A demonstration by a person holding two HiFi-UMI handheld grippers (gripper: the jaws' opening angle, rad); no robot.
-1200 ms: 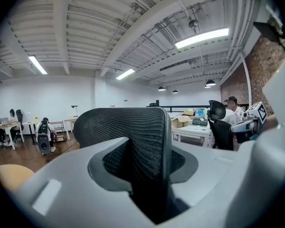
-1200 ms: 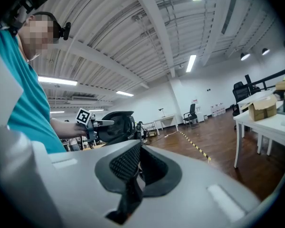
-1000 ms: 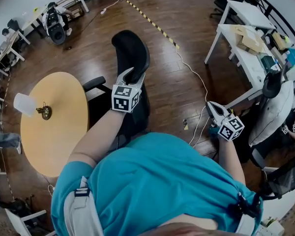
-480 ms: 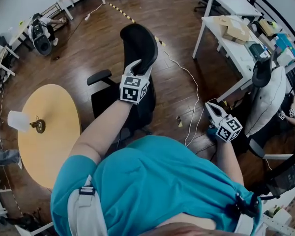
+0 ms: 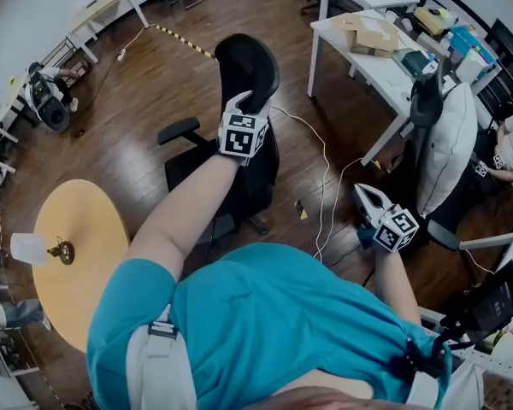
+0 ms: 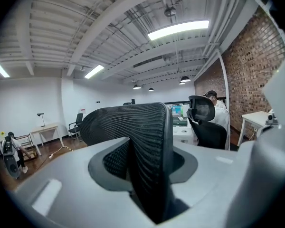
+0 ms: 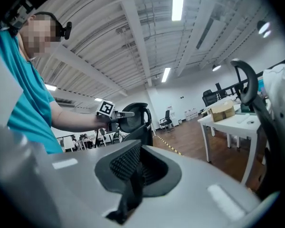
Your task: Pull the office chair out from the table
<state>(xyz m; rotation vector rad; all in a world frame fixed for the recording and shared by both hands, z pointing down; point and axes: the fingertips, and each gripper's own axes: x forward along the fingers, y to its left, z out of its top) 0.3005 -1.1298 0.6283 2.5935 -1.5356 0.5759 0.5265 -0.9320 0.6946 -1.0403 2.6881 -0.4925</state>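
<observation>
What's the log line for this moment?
left gripper: shut on headrest | right gripper: shut, empty | chair: apart from table

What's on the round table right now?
A small brass item and a white shade-like piece sit near the left edge of the table. Its near right part is hidden behind the person's shoulder.
</observation>
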